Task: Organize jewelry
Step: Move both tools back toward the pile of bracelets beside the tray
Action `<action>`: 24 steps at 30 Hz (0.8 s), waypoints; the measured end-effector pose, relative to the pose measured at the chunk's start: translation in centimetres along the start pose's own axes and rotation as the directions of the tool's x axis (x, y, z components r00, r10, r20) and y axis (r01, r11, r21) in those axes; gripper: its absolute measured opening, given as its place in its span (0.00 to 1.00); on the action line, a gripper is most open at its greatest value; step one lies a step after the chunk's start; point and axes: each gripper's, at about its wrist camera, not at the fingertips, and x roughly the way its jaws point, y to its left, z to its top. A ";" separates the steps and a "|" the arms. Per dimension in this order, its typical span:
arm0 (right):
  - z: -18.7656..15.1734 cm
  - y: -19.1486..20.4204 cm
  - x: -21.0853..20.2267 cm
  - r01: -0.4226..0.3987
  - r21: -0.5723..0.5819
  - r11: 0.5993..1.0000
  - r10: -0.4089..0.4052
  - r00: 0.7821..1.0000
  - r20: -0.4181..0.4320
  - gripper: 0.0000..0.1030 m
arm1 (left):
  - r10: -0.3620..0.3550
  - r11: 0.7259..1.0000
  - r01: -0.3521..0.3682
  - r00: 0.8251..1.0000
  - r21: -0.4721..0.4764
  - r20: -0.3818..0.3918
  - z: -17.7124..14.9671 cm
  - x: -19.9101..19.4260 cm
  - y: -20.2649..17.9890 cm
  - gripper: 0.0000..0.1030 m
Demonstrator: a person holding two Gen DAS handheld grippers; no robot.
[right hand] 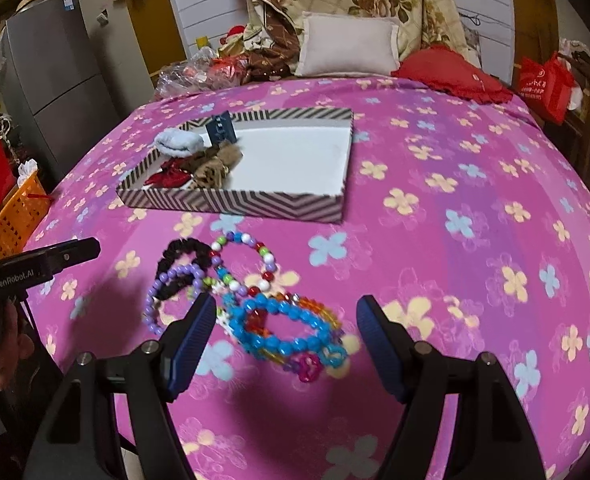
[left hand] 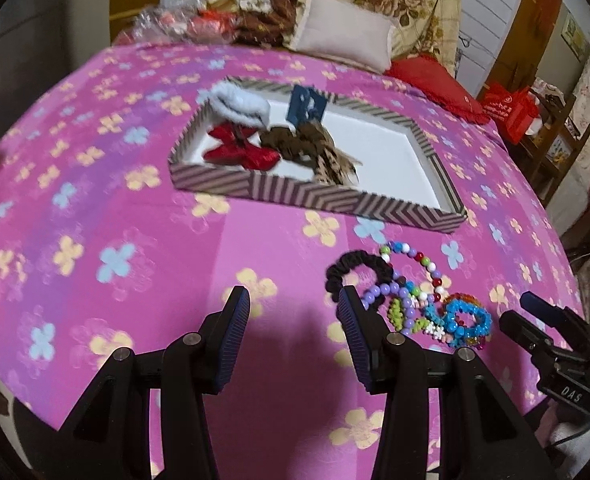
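Note:
A striped tray (left hand: 255, 190) (right hand: 231, 202) on the pink flowered bedspread holds a white fluffy scrunchie (left hand: 239, 106), a red bow (left hand: 241, 148), brown scrunchies (left hand: 295, 142) and a blue card (left hand: 307, 106). In front of it lies a tangled pile: a black scrunchie (left hand: 359, 270) (right hand: 183, 250), a purple bead bracelet (left hand: 387, 294) (right hand: 151, 308), a multicolour bead bracelet (right hand: 263, 256) and a blue bead bracelet (left hand: 467, 318) (right hand: 295, 344). My left gripper (left hand: 293, 304) is open over bare cloth, just left of the pile. My right gripper (right hand: 285, 302) is open with the blue bracelet between its fingers, the pads apart from it.
A beige pillow (right hand: 347, 46), a red cushion (right hand: 451, 70) and folded quilts lie at the bed's far end. An orange basket (right hand: 15, 216) and a grey fridge (right hand: 51, 92) stand left of the bed. A red bag (right hand: 543, 84) hangs at the right.

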 end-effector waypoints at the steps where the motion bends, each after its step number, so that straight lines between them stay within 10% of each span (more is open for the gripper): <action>1: -0.1 0.0 0.1 -0.009 0.000 1.000 0.009 1.000 -0.005 0.73 | -0.001 1.000 0.001 1.000 -0.002 -0.007 0.0 0.3 0.0 0.42; 10: -0.8 4.9 1.0 -0.203 -0.096 0.974 0.197 0.978 -0.065 0.52 | 0.001 0.999 0.000 0.999 0.034 -0.049 1.3 3.4 -0.9 0.42; 22: -1.7 8.2 3.1 -0.237 -0.153 0.960 0.219 0.968 -0.121 0.51 | 0.029 0.996 -0.020 0.994 0.083 -0.108 2.2 6.9 -1.7 0.42; 24: -1.7 8.5 3.4 -0.245 -0.159 0.956 0.226 0.966 -0.126 0.51 | 0.049 0.995 -0.040 0.994 0.093 -0.096 2.2 7.0 -1.6 0.24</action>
